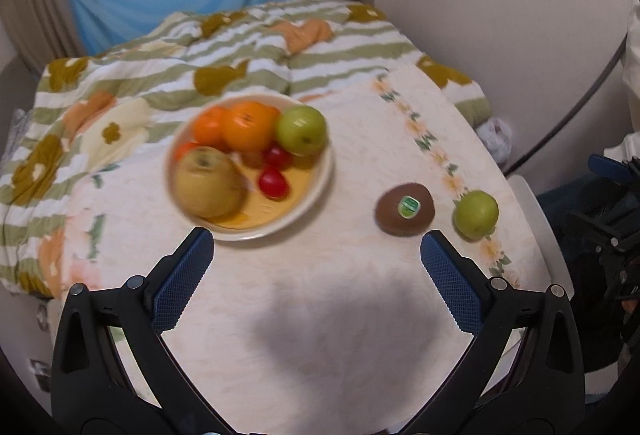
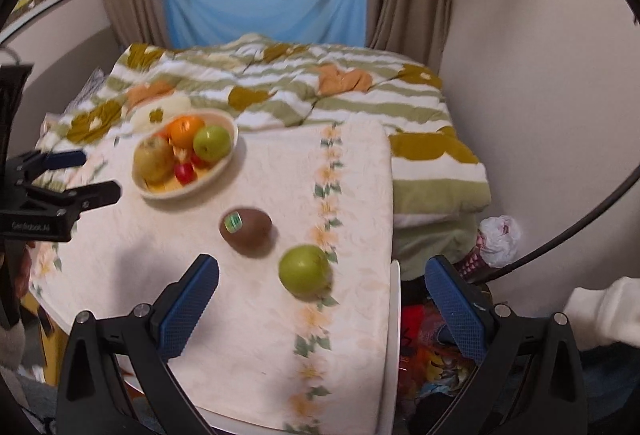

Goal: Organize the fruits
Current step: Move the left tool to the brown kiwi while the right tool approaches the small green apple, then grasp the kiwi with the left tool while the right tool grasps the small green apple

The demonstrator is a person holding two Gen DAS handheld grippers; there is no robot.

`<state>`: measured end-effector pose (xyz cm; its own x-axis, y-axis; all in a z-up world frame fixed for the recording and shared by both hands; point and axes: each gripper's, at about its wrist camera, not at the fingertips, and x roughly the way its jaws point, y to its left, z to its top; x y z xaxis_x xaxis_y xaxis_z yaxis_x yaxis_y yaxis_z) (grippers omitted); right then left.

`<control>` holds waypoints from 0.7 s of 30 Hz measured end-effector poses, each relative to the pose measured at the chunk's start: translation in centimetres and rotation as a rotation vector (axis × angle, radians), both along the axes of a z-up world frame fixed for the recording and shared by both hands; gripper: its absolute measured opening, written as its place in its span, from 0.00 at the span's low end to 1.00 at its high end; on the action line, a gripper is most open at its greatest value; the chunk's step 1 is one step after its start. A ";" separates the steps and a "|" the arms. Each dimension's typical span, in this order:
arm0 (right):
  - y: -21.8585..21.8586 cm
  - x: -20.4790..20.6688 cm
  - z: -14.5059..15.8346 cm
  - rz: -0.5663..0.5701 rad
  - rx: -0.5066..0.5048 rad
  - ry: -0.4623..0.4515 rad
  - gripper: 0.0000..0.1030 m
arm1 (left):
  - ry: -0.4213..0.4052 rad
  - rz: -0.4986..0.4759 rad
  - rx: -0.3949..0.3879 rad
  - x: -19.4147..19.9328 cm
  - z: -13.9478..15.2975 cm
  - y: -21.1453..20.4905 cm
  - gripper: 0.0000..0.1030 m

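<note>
A cream bowl [image 1: 312,191] [image 2: 224,167] on the table holds oranges [image 1: 246,127], a green apple [image 1: 302,129], a yellow-brown pear [image 1: 208,183] and small red fruits [image 1: 273,183]. A brown kiwi [image 1: 404,209] [image 2: 245,229] with a green sticker and a loose green apple [image 1: 476,213] [image 2: 305,269] lie on the cloth right of the bowl. My left gripper [image 1: 316,259] is open and empty, just short of the bowl and kiwi; it also shows in the right wrist view [image 2: 86,175]. My right gripper [image 2: 322,287] is open and empty, with the loose apple between its fingertips' line.
The table has a cream floral cloth [image 1: 320,315] [image 2: 260,335]. A striped flowered quilt [image 1: 200,55] [image 2: 320,95] lies behind it. The table's right edge [image 2: 394,315] drops to clutter on the floor [image 2: 432,355]. A wall is at the right.
</note>
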<state>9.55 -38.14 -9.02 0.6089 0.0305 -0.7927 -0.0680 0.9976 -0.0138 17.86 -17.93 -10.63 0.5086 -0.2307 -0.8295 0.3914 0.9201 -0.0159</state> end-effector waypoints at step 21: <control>0.0 3.1 -9.3 0.123 0.041 0.118 0.84 | 0.159 -0.145 -0.029 4.4 -8.7 -8.1 1.00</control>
<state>12.68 -38.16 -18.37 0.5017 0.1330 -0.8548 -0.1881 0.9812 0.0422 22.29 -26.00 -19.34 0.3315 -0.3172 -0.8885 0.5101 0.8525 -0.1140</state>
